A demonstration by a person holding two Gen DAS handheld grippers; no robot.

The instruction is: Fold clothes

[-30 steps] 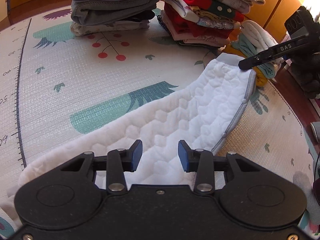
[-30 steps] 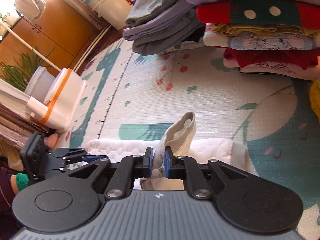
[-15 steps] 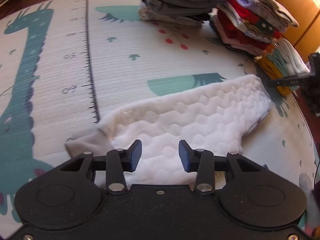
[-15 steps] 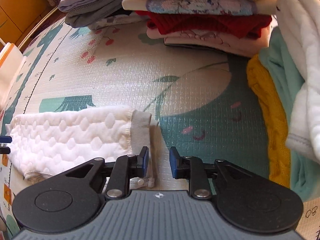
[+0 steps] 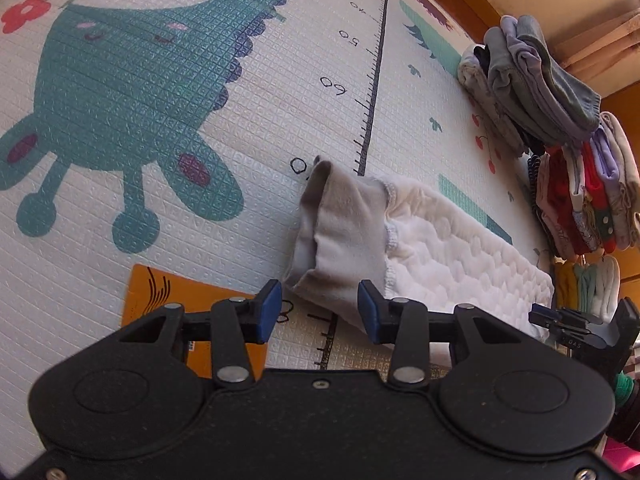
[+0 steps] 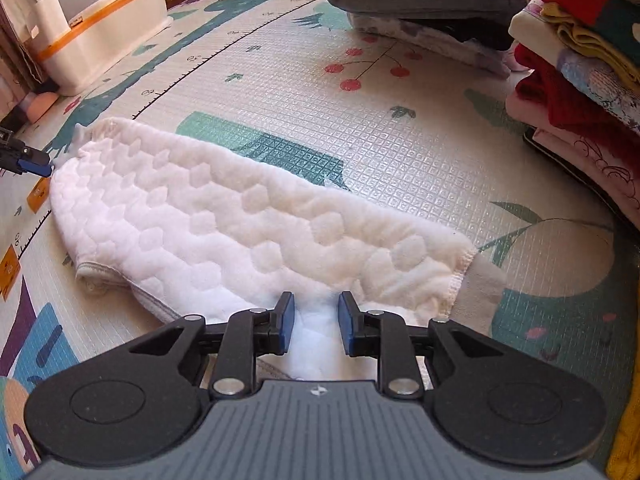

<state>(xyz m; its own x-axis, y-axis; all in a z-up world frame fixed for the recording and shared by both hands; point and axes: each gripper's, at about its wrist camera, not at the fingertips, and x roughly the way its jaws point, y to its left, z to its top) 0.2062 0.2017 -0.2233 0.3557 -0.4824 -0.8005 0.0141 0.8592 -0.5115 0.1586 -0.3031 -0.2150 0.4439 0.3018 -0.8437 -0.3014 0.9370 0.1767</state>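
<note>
White quilted garment (image 6: 248, 216) lies flat on mat; left gripper (image 5: 318, 312) & right gripper (image 6: 313, 322) both gaping, empty — pinch both end edges evenly before folding.

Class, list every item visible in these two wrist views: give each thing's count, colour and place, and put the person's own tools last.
quilted garment: one, white with grey cuffs, lying flat mid-mat between both claws.
play mat: one, cream with teal animal prints and a ruler line, under everything.
grey stack: one pile, grey and lilac folded clothes, far edge of mat.
colourful stack: one pile, red, yellow, pink and patterned folded clothes, beside the grey stack.
yellow and teal pile: one, yellow, teal and white, next to the colourful stack.
storage box: one, white with orange band, off the mat's far corner.
left claw: one, black with blue pads, open at the garment's grey cuff.
right claw: one, black with blue pads, open over the garment's other end.
</note>
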